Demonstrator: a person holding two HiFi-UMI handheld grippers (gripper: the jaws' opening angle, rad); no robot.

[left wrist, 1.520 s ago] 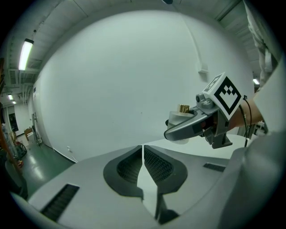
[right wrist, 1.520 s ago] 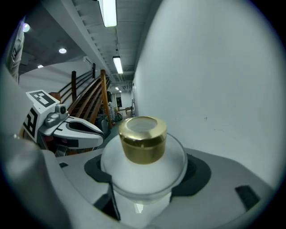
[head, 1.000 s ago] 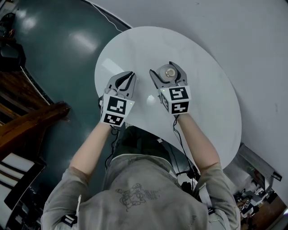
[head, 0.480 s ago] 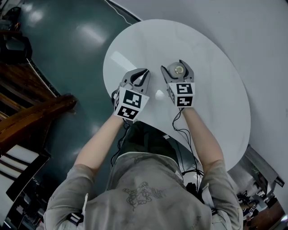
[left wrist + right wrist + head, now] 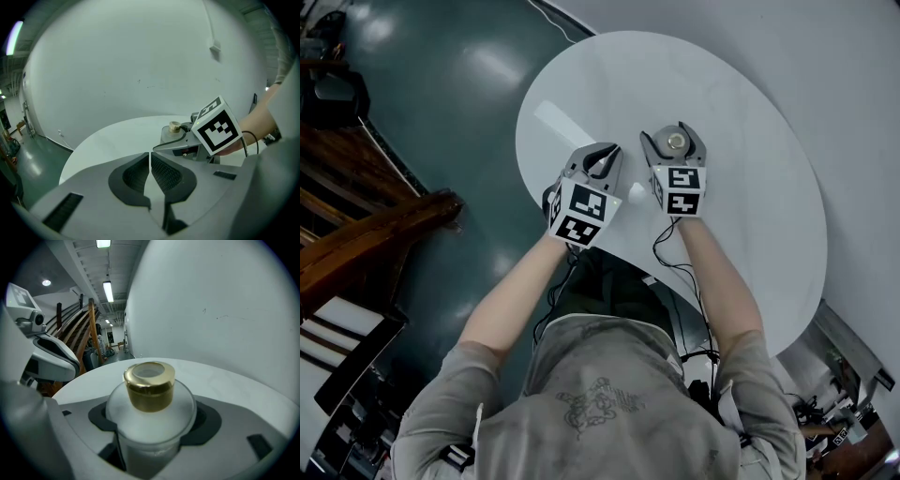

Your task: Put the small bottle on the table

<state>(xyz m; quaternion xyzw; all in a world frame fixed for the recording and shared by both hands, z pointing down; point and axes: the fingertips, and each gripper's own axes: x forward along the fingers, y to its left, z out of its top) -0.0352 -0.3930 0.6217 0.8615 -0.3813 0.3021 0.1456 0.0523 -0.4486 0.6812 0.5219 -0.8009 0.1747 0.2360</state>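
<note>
Fingers (image 5: 208, 420) of right gripper (image 5: 675, 142) clasp upright small bottle (image 5: 149, 404), cap up.

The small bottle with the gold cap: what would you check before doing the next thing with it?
1. Grip: ok. The right tool has its jaws closed on the body of the small bottle.
2. Bottle upright: ok. The gold cap points up and sits on the neck.
3. Table below: ok. Its white top lies under and ahead of the bottle.
4. Left tool out of the way: ok. It is shut on nothing and sits beside the right tool, apart from the bottle.
5. Base resting on the table: cannot tell. The jaws hide the base.
</note>
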